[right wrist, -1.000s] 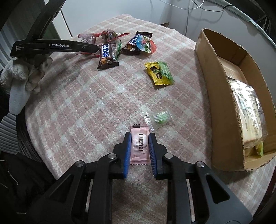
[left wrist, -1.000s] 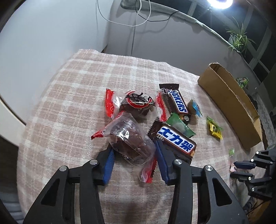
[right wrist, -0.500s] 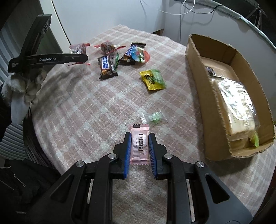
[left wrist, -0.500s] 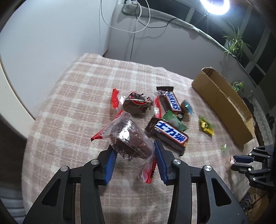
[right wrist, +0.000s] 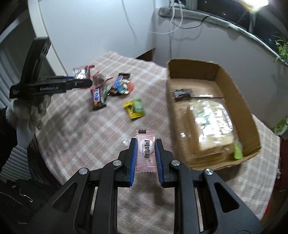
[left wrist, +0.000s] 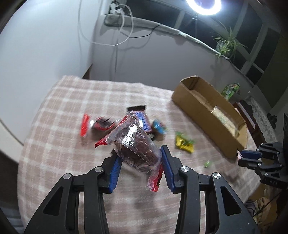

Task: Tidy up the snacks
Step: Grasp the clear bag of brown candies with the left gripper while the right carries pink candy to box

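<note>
A pink-and-white checked tablecloth [left wrist: 59, 115] covers the table. Behind it, white cables [left wrist: 124, 23] hang in loops down a pale wall [left wrist: 45, 45]. A bright ring light [left wrist: 203, 7] glows before dark window panes [left wrist: 259, 41], and a spider plant [left wrist: 225, 45] stands on the sill beside a green can [left wrist: 230, 89].

Clear-wrapped brown cake [left wrist: 137, 144] tilted aloft; pink sachet [right wrist: 145, 150] upright aloft beside open cardboard box [right wrist: 239, 95] of snacks.
</note>
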Demonstrator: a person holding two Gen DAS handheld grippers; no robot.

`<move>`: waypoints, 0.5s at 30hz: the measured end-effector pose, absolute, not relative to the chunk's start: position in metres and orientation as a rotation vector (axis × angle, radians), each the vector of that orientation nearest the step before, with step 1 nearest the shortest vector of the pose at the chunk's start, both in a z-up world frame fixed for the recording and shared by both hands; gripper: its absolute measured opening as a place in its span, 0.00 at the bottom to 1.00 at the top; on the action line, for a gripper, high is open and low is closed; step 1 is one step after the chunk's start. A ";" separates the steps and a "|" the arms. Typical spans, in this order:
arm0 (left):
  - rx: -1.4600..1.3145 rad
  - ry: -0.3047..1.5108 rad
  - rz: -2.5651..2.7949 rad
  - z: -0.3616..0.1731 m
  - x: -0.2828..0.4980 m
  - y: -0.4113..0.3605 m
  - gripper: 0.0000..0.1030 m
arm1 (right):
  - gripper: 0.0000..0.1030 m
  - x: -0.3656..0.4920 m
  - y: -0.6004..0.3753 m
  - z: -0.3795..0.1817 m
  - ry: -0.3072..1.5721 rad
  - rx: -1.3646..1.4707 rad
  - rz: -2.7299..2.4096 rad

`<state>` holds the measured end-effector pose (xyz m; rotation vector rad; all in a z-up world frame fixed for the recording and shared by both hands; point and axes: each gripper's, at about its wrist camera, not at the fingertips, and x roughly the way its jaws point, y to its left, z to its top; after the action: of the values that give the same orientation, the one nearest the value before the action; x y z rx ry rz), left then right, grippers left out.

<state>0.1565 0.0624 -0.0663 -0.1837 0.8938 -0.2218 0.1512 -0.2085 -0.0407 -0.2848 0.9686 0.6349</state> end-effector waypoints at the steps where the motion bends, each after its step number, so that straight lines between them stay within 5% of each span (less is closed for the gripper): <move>1: -0.183 0.891 -0.232 -0.064 0.159 0.058 0.40 | 0.20 0.154 -0.212 -0.038 0.964 -0.279 0.628; 15: -0.156 0.868 -0.351 -0.041 0.206 -0.005 0.40 | 0.20 0.215 -0.257 -0.013 0.931 -0.260 0.514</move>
<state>0.2056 -0.0052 -0.0408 -0.1561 0.8678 -0.3509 0.2148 -0.2568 -0.0132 -0.2601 0.9313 0.5140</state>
